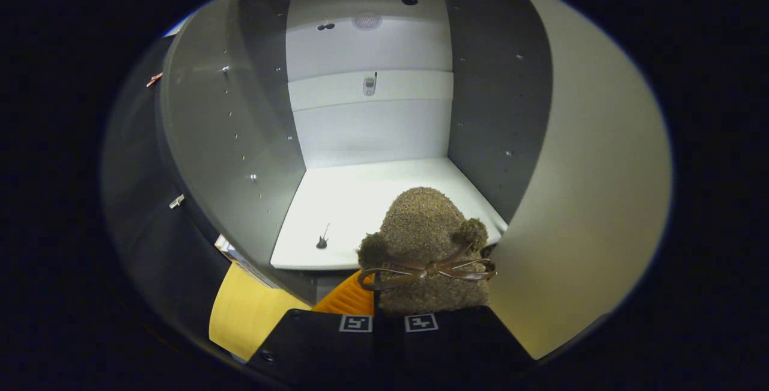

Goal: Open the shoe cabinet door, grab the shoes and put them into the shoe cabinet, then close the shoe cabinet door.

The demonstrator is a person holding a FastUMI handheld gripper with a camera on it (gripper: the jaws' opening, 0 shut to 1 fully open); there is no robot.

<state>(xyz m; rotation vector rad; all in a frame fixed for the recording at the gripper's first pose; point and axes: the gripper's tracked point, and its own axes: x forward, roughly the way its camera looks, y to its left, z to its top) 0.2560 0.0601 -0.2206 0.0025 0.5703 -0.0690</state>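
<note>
A fuzzy brown shoe with two pompoms and a thin leather bow sticks out from between my fingers, toe pointing into the shoe cabinet. My gripper is shut on its heel end, both fingers close together. The toe hangs over the front edge of the white shelf inside the cabinet. The cabinet stands open, with grey side walls and a white back panel. The open cabinet door rises pale to the right of the shoe.
A small dark peg stands on the shelf left of the shoe. An orange ribbed object and a yellow surface lie below the shelf, by my left finger. Another white shelf sits higher up.
</note>
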